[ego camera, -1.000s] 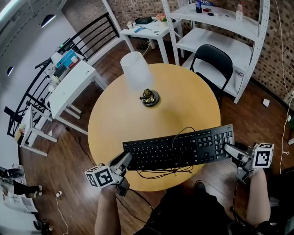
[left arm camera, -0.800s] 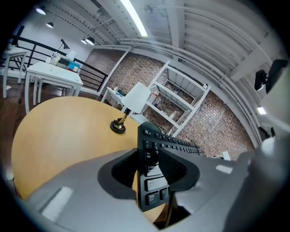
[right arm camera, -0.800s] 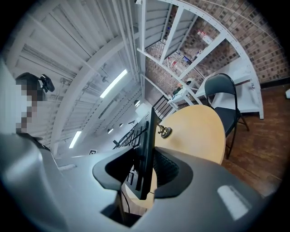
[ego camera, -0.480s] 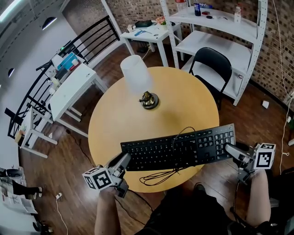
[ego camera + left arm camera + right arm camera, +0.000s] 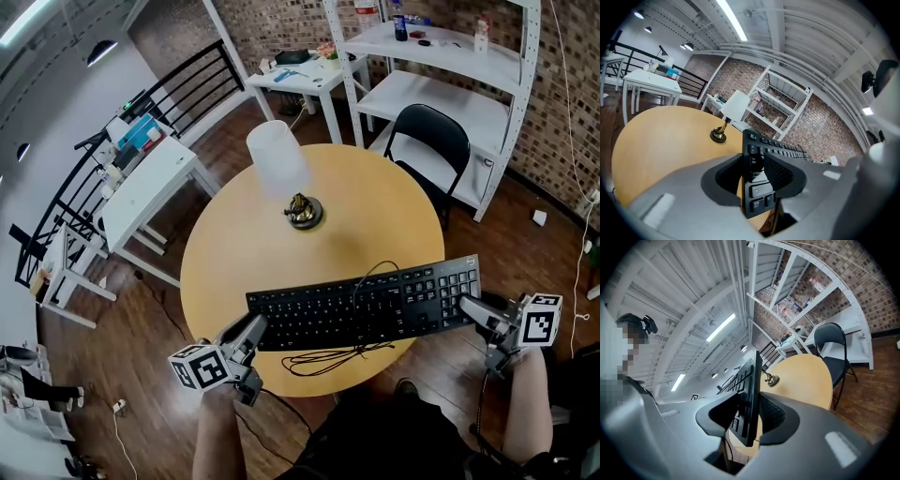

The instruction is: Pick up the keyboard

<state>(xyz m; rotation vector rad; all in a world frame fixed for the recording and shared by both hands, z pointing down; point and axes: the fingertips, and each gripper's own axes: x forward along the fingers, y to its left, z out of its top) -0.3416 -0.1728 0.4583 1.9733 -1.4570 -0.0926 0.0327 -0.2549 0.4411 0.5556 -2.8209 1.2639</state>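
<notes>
The jaws of the left gripper (image 5: pixel 255 327) and right gripper (image 5: pixel 466 305) each pinch 1 short end of the black keyboard (image 5: pixel 366 305), on the person's side of the lamp (image 5: pixel 302 202). Raise both ends evenly, letting its cable (image 5: pixel 328 357) trail clear.

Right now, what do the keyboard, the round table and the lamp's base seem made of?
Keyboard: likely black plastic, matte, with moulded keys. Round table: wood or laminate, smooth pale-yellow top, grain not discernible. Lamp's base: probably metal, brassy and glinting.
</notes>
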